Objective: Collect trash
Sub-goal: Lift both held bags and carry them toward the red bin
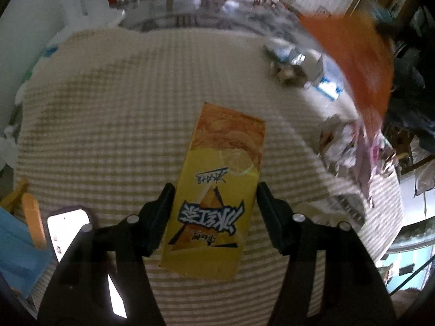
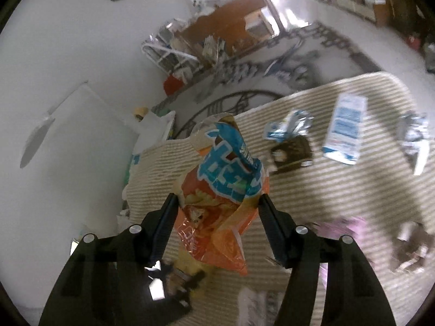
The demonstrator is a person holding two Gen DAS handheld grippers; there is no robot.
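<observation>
Lying flat mid-table on the striped cloth (image 1: 108, 125), the yellow tea carton (image 1: 217, 190) sits between the left gripper's (image 1: 214, 217) spread, untouching fingers. The right gripper (image 2: 217, 220) pinches an orange snack bag (image 2: 220, 203) above the table's near edge.

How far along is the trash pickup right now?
Nothing visibly binned yet; no bin is in view. In hand: the right tongs grip an orange snack bag, and the left tongs straddle a yellow drink carton, contact unclear. Left on the striped cloth: a white-blue carton, a silver-blue wrapper, a brown packet and more blurred scraps.
</observation>
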